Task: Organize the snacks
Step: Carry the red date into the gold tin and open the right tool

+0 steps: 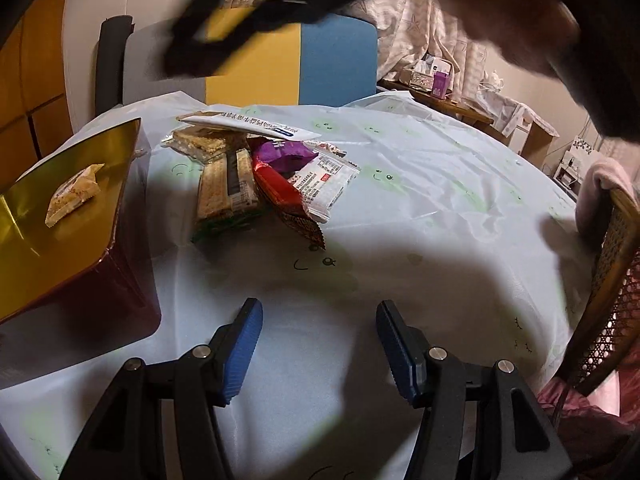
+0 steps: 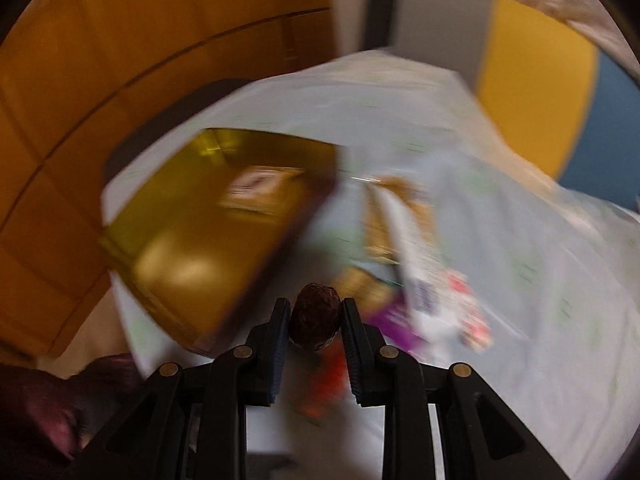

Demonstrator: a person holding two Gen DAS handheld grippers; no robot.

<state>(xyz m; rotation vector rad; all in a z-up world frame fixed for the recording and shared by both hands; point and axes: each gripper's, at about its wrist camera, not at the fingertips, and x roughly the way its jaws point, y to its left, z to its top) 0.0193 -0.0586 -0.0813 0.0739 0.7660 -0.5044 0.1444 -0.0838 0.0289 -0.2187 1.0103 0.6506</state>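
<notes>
At the bottom of the left wrist view, the left gripper (image 1: 319,350) is hanging spread over the pale tablecloth (image 1: 440,208), pinching nothing. In the right wrist view's lower centre, the right gripper (image 2: 316,322) is pinching a dark round snack (image 2: 316,322). Farther up, the snack pile (image 1: 256,176) is lying mid-frame, the gold-lined box (image 1: 60,216) sitting at left holding one wrapped biscuit (image 1: 74,194).

Pale blue plastic tablecloth (image 1: 420,168) with faint green smiley prints, draped over the round table. Beyond the far edge, a chair back in grey, yellow and blue panels (image 1: 280,64). Past the right edge, a woven rattan chair back (image 1: 616,292) with a pink cloth (image 1: 604,176) over its top. Behind, a low wooden side table (image 1: 452,104) bearing a small purple carton (image 1: 440,82). Orange wooden panelling (image 2: 120,80) at left.
</notes>
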